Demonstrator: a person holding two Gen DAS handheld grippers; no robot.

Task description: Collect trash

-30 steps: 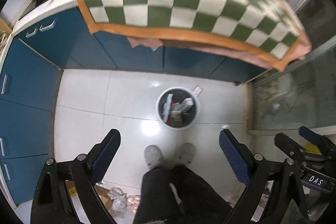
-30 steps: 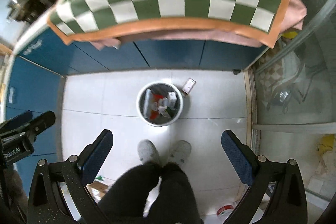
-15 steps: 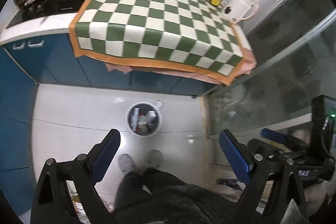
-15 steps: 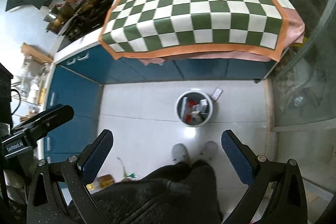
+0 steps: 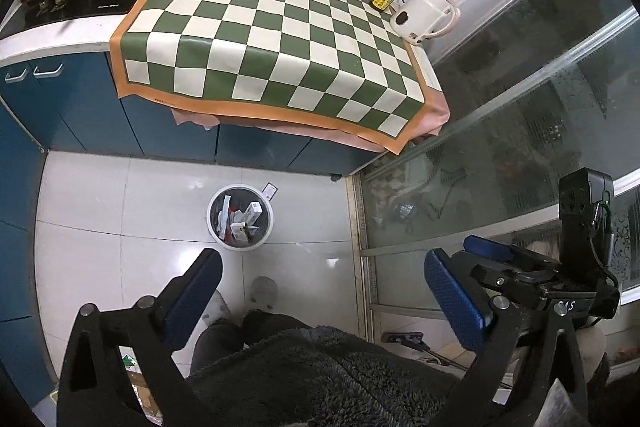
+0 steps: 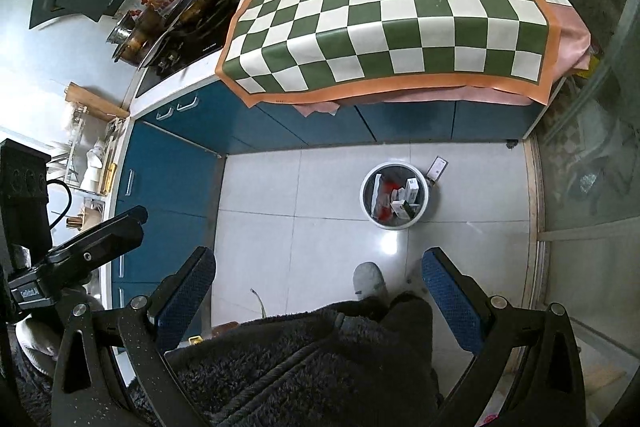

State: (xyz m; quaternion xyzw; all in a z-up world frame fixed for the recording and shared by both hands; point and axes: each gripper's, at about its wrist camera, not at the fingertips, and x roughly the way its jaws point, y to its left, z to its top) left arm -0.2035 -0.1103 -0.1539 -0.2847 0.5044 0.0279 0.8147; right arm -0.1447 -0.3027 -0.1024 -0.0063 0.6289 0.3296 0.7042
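Both tongs — left tongs (image 5: 322, 295), right tongs (image 6: 318, 289) — are spread, empty, now raised higher above the bin (image 5: 240, 217); checkered counter (image 5: 272, 39) is seen bare — collection judged done.

Glossy white floor tiles (image 5: 120, 227) lie ahead of the jaws, blue cabinets (image 6: 180, 167) beyond, a glass door (image 5: 520, 147) rightward.

1. Your left gripper (image 5: 322, 287) has a matte black frame with triangular cut-outs, silver screw heads, and blue textured pads (image 5: 454, 301).
2. Your right gripper (image 6: 318, 285) matches it: black speckled arms, silver screws, blue dotted pads (image 6: 186, 293).
3. You wear a dark fuzzy fleece jacket (image 6: 304, 359), dark trousers and grey slippers (image 6: 370, 279).
4. A black cable (image 5: 598, 259) runs along the neighbouring gripper's black mount.
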